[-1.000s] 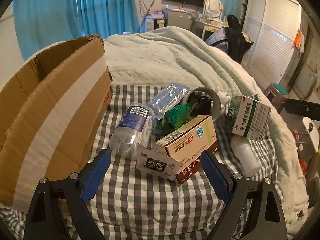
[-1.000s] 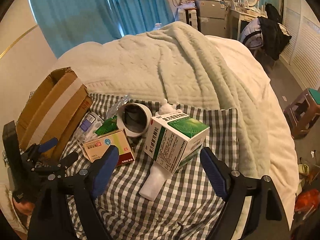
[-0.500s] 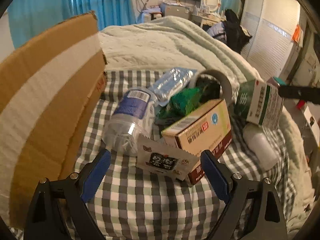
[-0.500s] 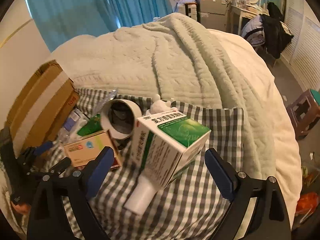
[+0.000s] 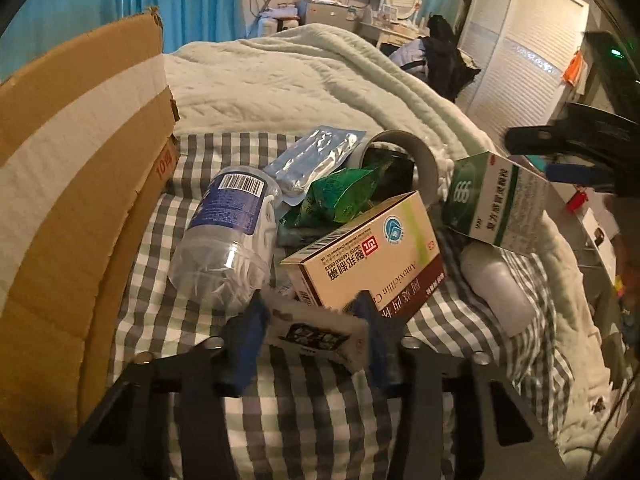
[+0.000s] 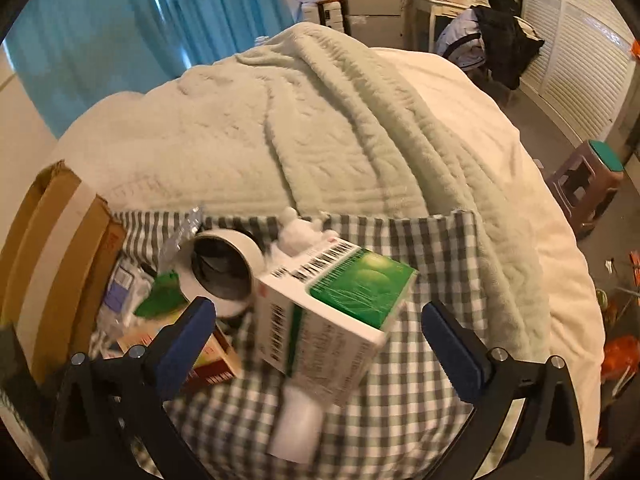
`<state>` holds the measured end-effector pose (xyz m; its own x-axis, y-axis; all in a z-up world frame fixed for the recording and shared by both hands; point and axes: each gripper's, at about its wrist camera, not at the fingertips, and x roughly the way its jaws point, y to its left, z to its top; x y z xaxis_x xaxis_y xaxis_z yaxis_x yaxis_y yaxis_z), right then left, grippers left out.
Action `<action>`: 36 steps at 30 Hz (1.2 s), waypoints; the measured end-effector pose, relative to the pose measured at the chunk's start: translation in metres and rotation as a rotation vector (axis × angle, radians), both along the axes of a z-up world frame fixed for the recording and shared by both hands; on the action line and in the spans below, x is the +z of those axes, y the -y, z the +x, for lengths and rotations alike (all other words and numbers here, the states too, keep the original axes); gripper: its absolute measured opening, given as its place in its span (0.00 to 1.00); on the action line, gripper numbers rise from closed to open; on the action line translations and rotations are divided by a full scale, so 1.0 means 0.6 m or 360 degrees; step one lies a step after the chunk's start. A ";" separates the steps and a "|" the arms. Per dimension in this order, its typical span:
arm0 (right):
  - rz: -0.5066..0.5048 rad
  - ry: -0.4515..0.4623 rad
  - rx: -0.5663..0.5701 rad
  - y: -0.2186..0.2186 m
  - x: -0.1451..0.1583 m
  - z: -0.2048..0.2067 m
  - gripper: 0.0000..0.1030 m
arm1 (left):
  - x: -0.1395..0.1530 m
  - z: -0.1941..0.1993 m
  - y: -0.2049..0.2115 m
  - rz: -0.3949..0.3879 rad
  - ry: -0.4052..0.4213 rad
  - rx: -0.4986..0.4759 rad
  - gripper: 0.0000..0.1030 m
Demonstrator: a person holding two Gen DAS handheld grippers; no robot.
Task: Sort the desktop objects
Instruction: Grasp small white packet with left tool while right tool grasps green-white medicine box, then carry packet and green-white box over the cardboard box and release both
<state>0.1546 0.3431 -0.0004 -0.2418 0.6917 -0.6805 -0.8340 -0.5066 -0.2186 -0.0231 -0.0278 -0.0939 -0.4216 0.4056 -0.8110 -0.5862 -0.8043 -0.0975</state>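
My left gripper (image 5: 310,330) is shut on a small white packet with a black label (image 5: 316,334), at the near edge of a pile on the checked cloth (image 5: 320,420). Behind it lie a cream and maroon medicine box (image 5: 368,256), a clear bottle with a blue label (image 5: 228,236), a green pouch (image 5: 344,196) and a foil sachet (image 5: 316,160). My right gripper (image 6: 316,344) is open with its fingers either side of a green and white medicine box (image 6: 332,312), which rests on a white bottle (image 6: 298,428).
A cardboard box (image 5: 68,208) stands at the left edge of the cloth. A roll of tape (image 6: 224,272) lies behind the green box. The pale quilt (image 6: 320,128) covers the bed beyond. A stool (image 6: 588,184) stands on the floor at right.
My left gripper moved forward and closed on the white packet. My right gripper moved closer to the green box, its fingers still apart.
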 end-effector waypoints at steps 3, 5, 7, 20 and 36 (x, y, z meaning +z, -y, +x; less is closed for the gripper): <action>-0.0008 0.0033 -0.0161 -0.017 -0.017 -0.011 1.00 | 0.006 -0.002 0.016 0.0045 0.0025 0.0042 0.39; 0.0005 0.0043 -0.0261 -0.028 -0.024 -0.013 1.00 | 0.007 -0.005 0.026 0.0063 0.0045 0.0076 0.39; 0.0031 0.0117 -0.0281 -0.037 -0.031 -0.018 1.00 | 0.007 -0.008 0.031 0.0065 0.0053 0.0093 0.39; -0.0146 0.0106 -0.0255 -0.054 -0.039 0.105 0.85 | 0.043 0.002 0.025 0.0108 0.0007 0.0081 0.39; -0.0219 -0.0268 0.0054 0.022 0.072 0.106 0.82 | 0.164 -0.004 0.027 0.0300 -0.0171 0.0083 0.39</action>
